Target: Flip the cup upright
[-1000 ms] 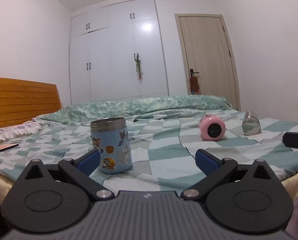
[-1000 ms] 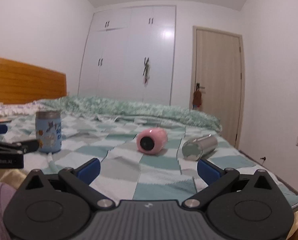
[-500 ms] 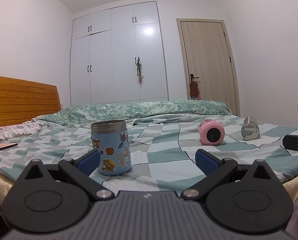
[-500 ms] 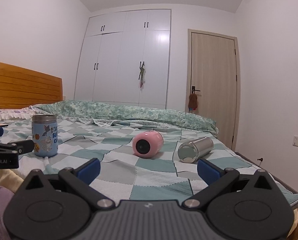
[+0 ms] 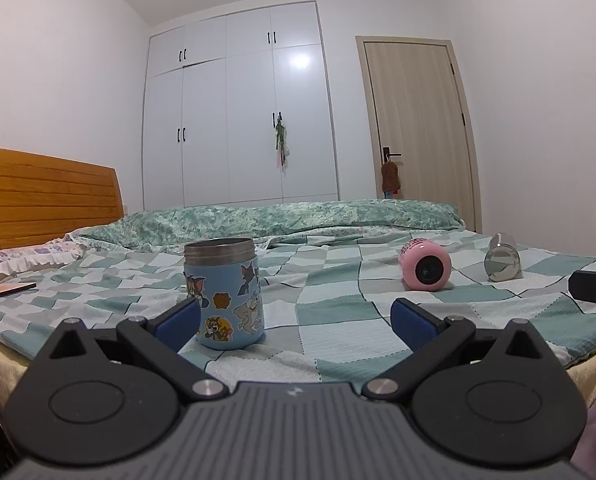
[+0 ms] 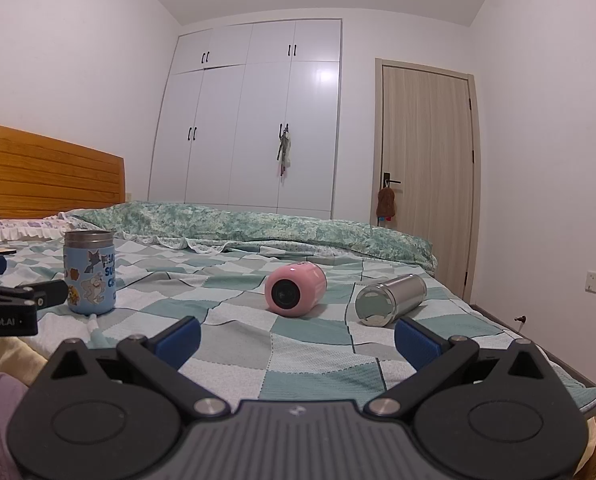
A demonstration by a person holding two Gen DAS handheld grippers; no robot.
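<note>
A pink cup (image 6: 296, 294) lay on its side mid-bed on a green checked bedspread (image 6: 309, 332), just beside a steel cup (image 6: 389, 299) also tipped over. A blue sticker-covered cup (image 6: 90, 272) stood upright to their left, its lettering only partly legible as "SU" and "CH". The left gripper (image 5: 294, 318) and right gripper (image 6: 296, 334) each held their blue-padded fingers spread wide, grasping nothing. The left gripper's side, cut off at the right camera's frame edge, read "nRobot.AI"; its first letters were cropped

Pink cup (image 6: 296, 294) lies sideways beside steel cup (image 6: 389, 299).
</note>
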